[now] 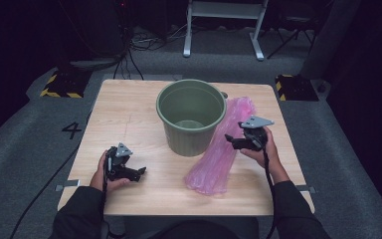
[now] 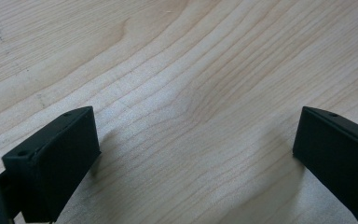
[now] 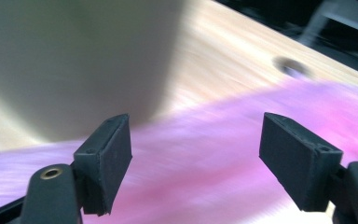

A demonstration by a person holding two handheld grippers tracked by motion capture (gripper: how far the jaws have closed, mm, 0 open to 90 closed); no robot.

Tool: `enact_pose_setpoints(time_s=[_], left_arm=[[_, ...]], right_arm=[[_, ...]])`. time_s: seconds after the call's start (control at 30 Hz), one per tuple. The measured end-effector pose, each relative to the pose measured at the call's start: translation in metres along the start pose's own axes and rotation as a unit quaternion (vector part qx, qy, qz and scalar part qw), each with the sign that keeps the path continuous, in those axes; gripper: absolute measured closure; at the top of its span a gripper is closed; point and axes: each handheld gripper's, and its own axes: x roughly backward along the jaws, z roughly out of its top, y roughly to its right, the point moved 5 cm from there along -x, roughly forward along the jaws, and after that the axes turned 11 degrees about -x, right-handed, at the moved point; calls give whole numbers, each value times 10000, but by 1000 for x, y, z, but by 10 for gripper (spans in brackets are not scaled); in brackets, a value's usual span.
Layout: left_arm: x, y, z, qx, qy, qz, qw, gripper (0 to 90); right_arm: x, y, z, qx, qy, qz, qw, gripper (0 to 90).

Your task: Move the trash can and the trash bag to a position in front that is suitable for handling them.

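Your right tool (image 1: 235, 141) hangs over the pink plastic bag (image 1: 224, 149), jaws spread wide with nothing between them. In the right gripper view the pink film lies below and beyond the open jaws, blurred; I cannot tell whether either pad (image 3: 105, 158) brushes it. Wide jaws probably suit here because the film is bunched and slack, so a broad bite gathers more layers.

The bag lies flat on the table (image 1: 129, 109), stretched from about 1 o'clock down to 5 o'clock of the green bucket (image 1: 191, 117), its long edge just beside the bucket wall. The bucket stands upright at table centre, mouth up, apparently empty apart from a pale patch on its floor. Judged from this layout, the bag is meant to line the bucket, which would explain why the two lie side by side.

Your left tool (image 1: 140, 172) rests low at about 8 o'clock of the bucket, well apart from both things. Jaws wide; the left gripper view shows bare wood grain between them. It looks parked, ready to steady the bucket or take the bag's other edge.
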Motion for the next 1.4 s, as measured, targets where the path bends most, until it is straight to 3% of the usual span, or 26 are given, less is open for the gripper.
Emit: enact_pose_setpoints(time_s=[0.03,0.07,0.17,0.23,0.3,0.37,0.4,0.47,0.5,0.57,0.6,0.67,0.77,0.97,1.1,1.13,1.17,1.27,1.37,1.4], left_arm=[[0,0,0,11,1,-2,10000,2],[0,0,0,-1,0,0,10000,2],[0,0,0,-13,-2,-19,10000,0],[0,2,1,-27,-4,-63,10000,1],[-1,3,1,-49,7,-85,10000,2],[-1,5,2,-91,0,-101,9999,3],[-1,5,2,-91,0,-101,9999,3],[-1,7,3,-101,18,-96,9999,5],[0,10,6,-158,75,-185,9997,43],[1,13,9,-198,171,-287,9992,174],[1,15,11,-232,169,-389,9988,193],[2,20,16,-259,284,-419,9984,152],[3,23,21,-299,315,-465,9980,153],[9,39,44,-394,668,-619,9951,162],[8,64,69,-647,843,-804,9911,165],[8,64,69,-647,843,-804,9911,166],[5,77,79,-816,891,-909,9885,166],[-1,98,92,-997,906,-1100,9848,171],[-7,118,102,-1194,908,-1269,9805,170],[-7,118,102,-1194,908,-1269,9805,170]], right_arm=[[0,19,-4,-316,3,-159,9994,270],[-2,27,-6,-381,-17,-304,9988,269],[-9,44,-11,-754,-51,-276,9968,265],[-14,52,-13,-935,-32,-262,9953,263],[-20,57,-16,-916,-84,-371,9951,261],[-27,62,-18,-1141,-166,-326,9928,257],[-27,62,-18,-1141,-166,-326,9928,257],[-34,68,-19,-1408,-193,-246,9895,258],[-41,68,-19,-1377,-273,-249,9898,259],[-50,64,-22,-1064,-490,-428,9922,259],[-54,62,-24,-970,-591,-446,9925,259],[-60,59,-27,-931,-717,-419,9922,263],[-63,58,-28,-945,-767,-394,9918,279],[-66,55,-33,-990,-896,-281,9906,354],[-64,52,-35,-943,-800,-319,9918,412],[-64,51,-35,-935,-796,-321,9919,414],[-63,49,-36,-939,-788,-326,9919,415],[-61,46,-37,-907,-785,-361,9921,413],[-61,45,-38,-945,-770,-365,9919,405],[-61,45,-38,-945,-770,-365,9919,405]])
